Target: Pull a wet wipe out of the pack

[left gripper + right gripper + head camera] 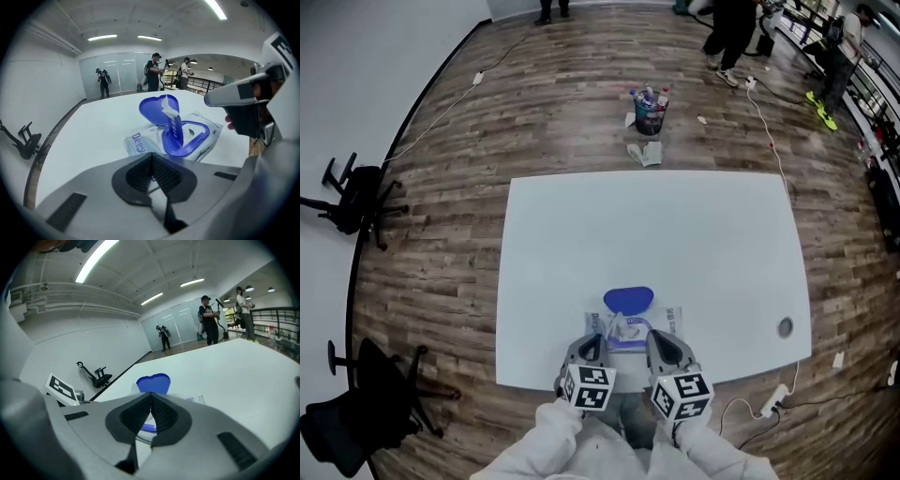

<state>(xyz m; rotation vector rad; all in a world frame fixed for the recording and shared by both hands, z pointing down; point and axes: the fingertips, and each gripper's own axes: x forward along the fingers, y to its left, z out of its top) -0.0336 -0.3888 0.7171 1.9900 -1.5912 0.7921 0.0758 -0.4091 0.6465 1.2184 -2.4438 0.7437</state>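
White damp tissue (169, 105), apparently a wet wipe, stands as a small tuft above the blue oval opening (190, 140) of the flat white plastic wipe pack (136, 143); its rounded blue lid (628, 300) is flipped up behind. The wipe should be soft, limp and slightly slippery, best pinched low on the tuft. The pack looks light, so it may lift unless pressed flat. It lies near the near edge of the white table (675, 234). The left gripper (589, 349) and right gripper (659, 345) sit just short of it, jaws closed and empty. Beyond lies bare tabletop.
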